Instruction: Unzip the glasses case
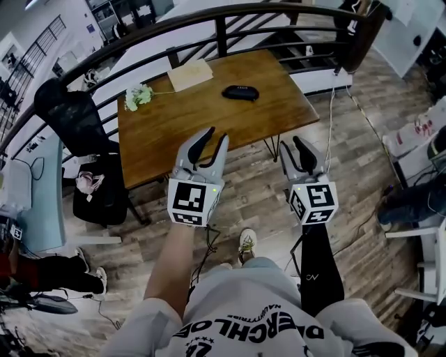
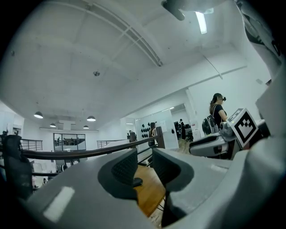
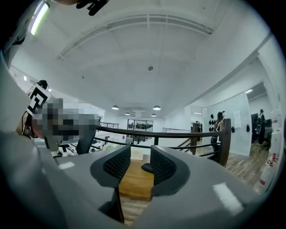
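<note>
A black zipped glasses case (image 1: 240,92) lies on the far right part of a wooden table (image 1: 174,125). Both grippers hover over the floor, short of the table's near edge and well apart from the case. My left gripper (image 1: 216,135) is open with nothing between its jaws. My right gripper (image 1: 292,143) is open and empty too. The left gripper view shows the case (image 2: 136,182) far off between the open jaws of the left gripper (image 2: 145,168). In the right gripper view the case (image 3: 146,167) sits beyond the open jaws of the right gripper (image 3: 140,163).
White flowers (image 1: 139,95) and a tan paper envelope (image 1: 189,74) lie at the table's far left. A black chair (image 1: 73,115) stands left of the table. A dark curved railing (image 1: 209,21) runs behind it. My shoe (image 1: 245,244) is on the wood floor.
</note>
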Available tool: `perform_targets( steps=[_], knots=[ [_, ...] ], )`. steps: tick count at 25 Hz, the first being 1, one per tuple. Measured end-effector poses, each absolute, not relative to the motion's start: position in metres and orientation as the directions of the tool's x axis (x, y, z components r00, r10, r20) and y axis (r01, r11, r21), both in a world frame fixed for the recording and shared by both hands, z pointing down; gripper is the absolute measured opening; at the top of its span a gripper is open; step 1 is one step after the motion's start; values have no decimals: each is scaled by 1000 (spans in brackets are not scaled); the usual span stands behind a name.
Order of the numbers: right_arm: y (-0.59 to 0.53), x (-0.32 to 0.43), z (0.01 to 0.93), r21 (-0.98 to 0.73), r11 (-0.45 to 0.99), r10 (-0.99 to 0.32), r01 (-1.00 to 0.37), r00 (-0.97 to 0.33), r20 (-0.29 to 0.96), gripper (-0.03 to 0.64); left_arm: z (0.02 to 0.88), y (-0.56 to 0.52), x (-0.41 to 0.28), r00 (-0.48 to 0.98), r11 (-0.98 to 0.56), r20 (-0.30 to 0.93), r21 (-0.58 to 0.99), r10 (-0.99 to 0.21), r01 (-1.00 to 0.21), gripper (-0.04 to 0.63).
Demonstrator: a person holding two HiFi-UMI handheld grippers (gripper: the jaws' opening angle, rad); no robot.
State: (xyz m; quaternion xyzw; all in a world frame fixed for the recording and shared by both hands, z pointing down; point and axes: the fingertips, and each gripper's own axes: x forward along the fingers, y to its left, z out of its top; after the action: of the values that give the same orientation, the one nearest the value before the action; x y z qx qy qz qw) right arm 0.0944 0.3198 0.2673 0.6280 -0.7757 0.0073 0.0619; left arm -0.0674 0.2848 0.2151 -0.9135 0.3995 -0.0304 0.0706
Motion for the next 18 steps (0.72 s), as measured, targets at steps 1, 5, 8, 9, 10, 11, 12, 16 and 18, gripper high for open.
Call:
perform_targets(
  steps=[1,5,8,9,10,11,12,16,18],
  knots=[
    [310,99,265,68,217,-973,-974,-209,100,167,214,276,-63,673,-665,-6,-149,-739,-732,103],
    [280,114,265,71,237,-969,-969,-230,93,167,214,248,-46,666,-659,-4,-135,-746,-740,104],
    [263,127,268,67,247,-966,-967,-240,94,167,215,233,-33,658,-651,0,-138,-753,-746,105],
    [259,131,268,66,250,-965,-966,-244,94,167,216,229,-28,657,-651,3,-137,-754,-746,106],
    [255,135,269,65,254,-964,-965,-248,94,167,216,226,-24,659,-653,8,-138,-753,-745,106],
    [251,138,269,64,260,-963,-964,-253,94,167,217,222,-19,661,-656,15,-141,-751,-742,105],
    [248,140,270,62,265,-961,-962,-259,94,167,219,219,-16,662,-657,23,-145,-749,-739,106],
    [236,148,276,47,273,-958,-961,-268,99,169,221,207,-8,654,-650,31,-155,-756,-744,105],
    [231,150,280,40,275,-957,-961,-269,104,169,223,200,-7,652,-648,34,-155,-758,-745,106]
  ],
)
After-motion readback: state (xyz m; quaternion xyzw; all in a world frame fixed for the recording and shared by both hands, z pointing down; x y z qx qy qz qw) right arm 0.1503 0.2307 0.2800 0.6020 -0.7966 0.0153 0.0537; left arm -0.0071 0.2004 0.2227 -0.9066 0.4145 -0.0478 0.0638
